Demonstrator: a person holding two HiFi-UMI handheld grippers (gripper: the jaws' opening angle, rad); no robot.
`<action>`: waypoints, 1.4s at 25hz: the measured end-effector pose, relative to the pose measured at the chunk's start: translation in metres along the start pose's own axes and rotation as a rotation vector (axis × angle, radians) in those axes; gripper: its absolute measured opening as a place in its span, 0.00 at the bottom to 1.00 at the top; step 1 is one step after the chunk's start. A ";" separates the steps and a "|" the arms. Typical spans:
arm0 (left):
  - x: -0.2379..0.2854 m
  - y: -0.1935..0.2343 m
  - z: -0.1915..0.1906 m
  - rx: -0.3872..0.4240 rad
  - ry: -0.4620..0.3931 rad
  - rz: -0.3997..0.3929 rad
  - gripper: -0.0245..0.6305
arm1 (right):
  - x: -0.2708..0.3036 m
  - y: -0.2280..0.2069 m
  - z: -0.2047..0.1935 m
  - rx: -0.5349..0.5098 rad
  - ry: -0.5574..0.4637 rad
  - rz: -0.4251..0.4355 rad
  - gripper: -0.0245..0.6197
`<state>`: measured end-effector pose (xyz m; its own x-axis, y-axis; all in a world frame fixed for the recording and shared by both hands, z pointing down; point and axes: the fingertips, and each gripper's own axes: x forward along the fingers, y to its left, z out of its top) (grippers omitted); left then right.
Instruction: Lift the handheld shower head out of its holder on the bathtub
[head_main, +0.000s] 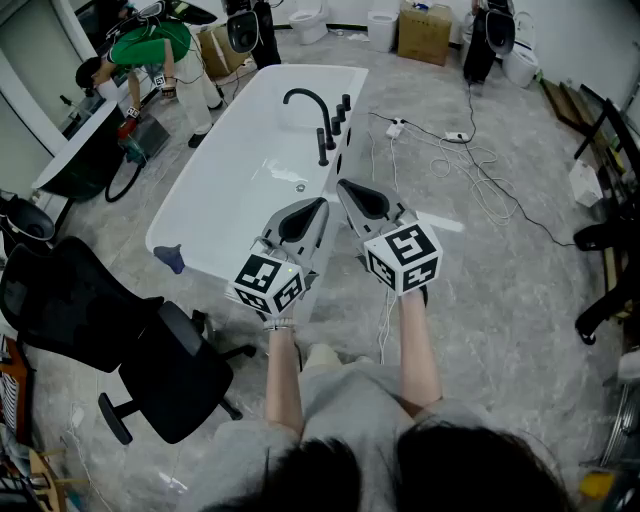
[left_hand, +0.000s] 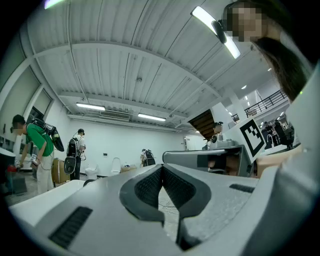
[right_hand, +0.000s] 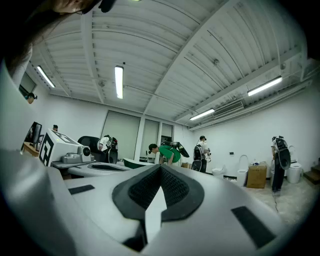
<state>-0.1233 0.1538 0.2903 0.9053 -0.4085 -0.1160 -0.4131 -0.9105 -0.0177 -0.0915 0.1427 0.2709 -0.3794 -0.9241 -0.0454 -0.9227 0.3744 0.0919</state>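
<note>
Both grippers empty, jaws fully closed: left gripper (head_main: 321, 204) and right gripper (head_main: 343, 186) hover by the near end of the bathtub (head_main: 215, 180). Handheld shower head (head_main: 322, 146), probably the upright black rod, stands in its holder on the tub's right rim, well apart from both.

Risk: arriving closed would knock it, and the spout (head_main: 305, 97) crowds the approach.

Only the head view shows the fittings. Gripper views look level across the room.

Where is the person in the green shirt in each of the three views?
Head view: the person in the green shirt is at the top left, bending over.
Left gripper view: the person is at the far left.
Right gripper view: the person is near the centre.
Shared landmark: the cardboard box.
</note>
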 end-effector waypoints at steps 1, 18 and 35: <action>0.000 -0.001 0.000 -0.002 -0.001 0.002 0.04 | -0.001 0.001 0.000 -0.004 0.001 0.003 0.04; -0.004 0.000 -0.030 -0.060 0.101 0.010 0.04 | 0.004 -0.001 -0.033 0.121 0.043 0.079 0.04; 0.083 0.086 -0.067 -0.129 0.085 0.055 0.04 | 0.086 -0.095 -0.078 0.095 0.136 0.058 0.04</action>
<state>-0.0767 0.0372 0.3455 0.8889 -0.4571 -0.0291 -0.4513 -0.8849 0.1149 -0.0313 0.0214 0.3362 -0.4257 -0.9001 0.0931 -0.9042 0.4271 -0.0046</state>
